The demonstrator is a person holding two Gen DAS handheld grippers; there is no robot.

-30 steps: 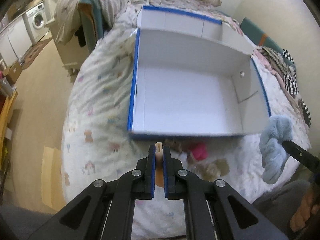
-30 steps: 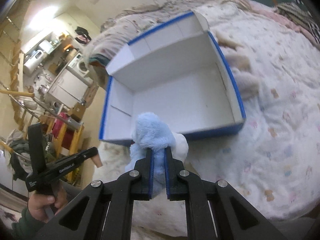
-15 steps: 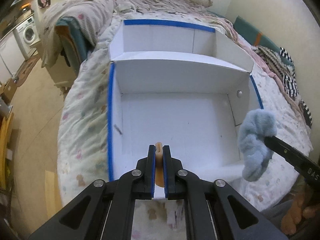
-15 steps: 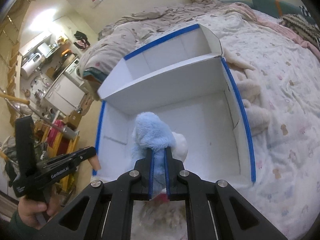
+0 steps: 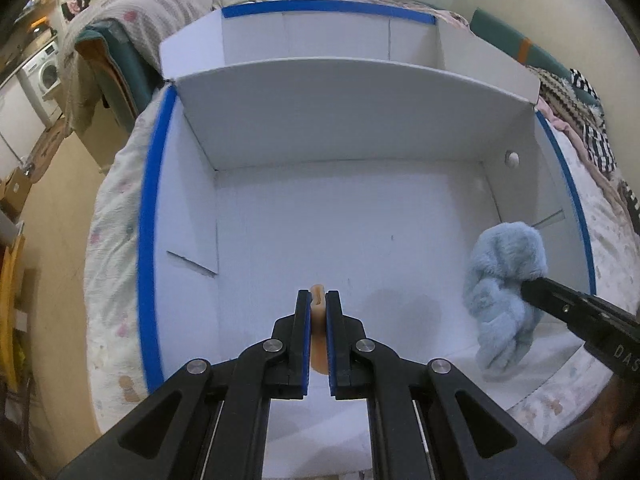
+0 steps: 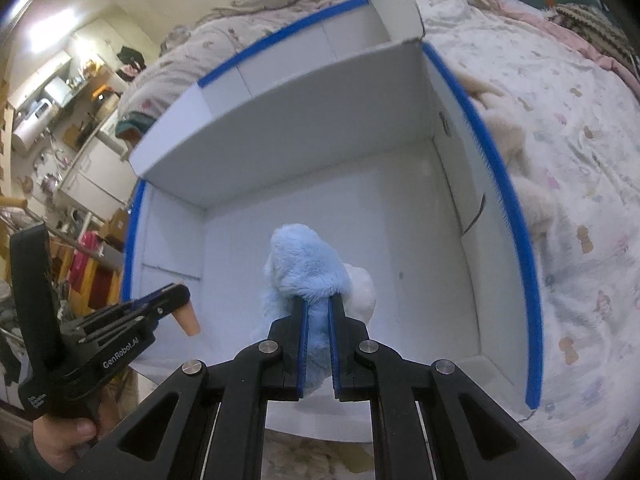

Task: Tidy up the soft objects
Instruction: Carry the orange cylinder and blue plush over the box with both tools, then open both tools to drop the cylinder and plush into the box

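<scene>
A white box with blue-taped rims (image 5: 149, 208) (image 6: 516, 216) lies open on the bed, and both grippers hang over its bare floor. My left gripper (image 5: 319, 304) is shut on a small peach-coloured soft piece (image 5: 318, 332), which hangs below the gripper's tip as the peach piece (image 6: 187, 318) in the right wrist view. My right gripper (image 6: 318, 308) is shut on a fluffy light blue plush toy (image 6: 304, 268) with a white part beside it. From the left wrist view the blue plush toy (image 5: 502, 280) hangs near the box's right wall.
A flowered bedspread (image 6: 572, 168) surrounds the box. Cream plush items (image 6: 508, 132) lie just outside its right wall. Striped and knitted cloths (image 5: 592, 136) lie at the far right. A draped chair (image 5: 104, 64) and a washing machine (image 5: 44, 72) stand left of the bed.
Both grippers have moved forward and down, from the near edge of the box to above its floor, still holding the peach piece and the blue plush.
</scene>
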